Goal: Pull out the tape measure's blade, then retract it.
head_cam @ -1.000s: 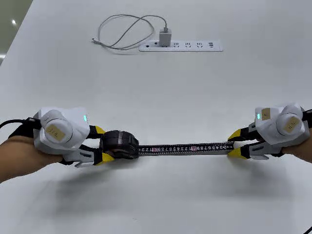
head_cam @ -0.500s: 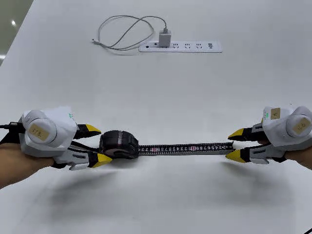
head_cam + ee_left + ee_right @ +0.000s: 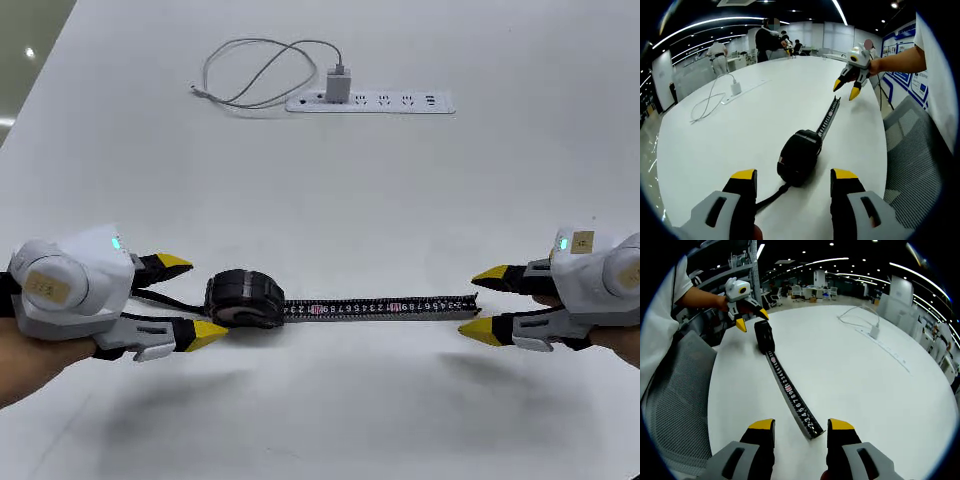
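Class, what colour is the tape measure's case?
The case is black, clearest in the left gripper view.

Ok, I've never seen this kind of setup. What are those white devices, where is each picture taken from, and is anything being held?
There is no robot here. A person holds a two-jaw tool in each hand: the left gripper and the right gripper. The wide picture comes from a headset camera looking down. The two round pictures come from cameras riding on the grippers. On the white table lies a black tape measure, its blade pulled out toward the right gripper. Farther back sit a power strip, a charger and a cable. Both grippers are open and nothing is held.
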Action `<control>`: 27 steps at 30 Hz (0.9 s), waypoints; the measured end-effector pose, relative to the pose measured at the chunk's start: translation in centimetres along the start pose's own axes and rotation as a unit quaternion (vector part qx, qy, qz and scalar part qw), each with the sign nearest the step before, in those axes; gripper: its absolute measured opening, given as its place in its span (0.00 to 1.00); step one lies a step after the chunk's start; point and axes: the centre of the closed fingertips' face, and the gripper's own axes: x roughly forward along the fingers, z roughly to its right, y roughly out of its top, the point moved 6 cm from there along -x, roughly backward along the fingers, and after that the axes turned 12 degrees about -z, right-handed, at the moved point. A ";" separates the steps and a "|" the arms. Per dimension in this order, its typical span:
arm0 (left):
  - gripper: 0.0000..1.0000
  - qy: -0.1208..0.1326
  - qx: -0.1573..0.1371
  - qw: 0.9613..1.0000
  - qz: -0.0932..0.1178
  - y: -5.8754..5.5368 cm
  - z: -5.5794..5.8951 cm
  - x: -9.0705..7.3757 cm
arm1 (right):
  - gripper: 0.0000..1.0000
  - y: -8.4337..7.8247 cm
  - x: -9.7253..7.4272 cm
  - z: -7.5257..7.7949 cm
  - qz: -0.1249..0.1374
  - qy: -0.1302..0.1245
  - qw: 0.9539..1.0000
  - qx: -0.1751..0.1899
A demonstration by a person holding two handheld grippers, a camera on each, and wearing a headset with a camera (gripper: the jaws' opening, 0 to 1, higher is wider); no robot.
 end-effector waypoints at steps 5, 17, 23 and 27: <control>0.63 0.010 -0.022 1.000 0.013 -0.4 0.2 -0.9 | 0.44 0.0 -0.6 -0.5 0.011 -0.014 1.000 0.014; 0.71 0.027 -0.047 0.998 0.015 -2.2 1.3 -2.3 | 0.51 0.2 -1.8 -1.8 0.029 -0.035 0.999 0.027; 0.76 0.033 -0.064 0.997 0.019 -3.0 1.7 -3.0 | 0.55 0.4 -2.2 -2.2 0.040 -0.046 0.998 0.031; 0.78 0.037 -0.071 0.997 0.019 -3.6 2.1 -3.5 | 0.58 0.5 -2.5 -2.6 0.046 -0.050 0.997 0.036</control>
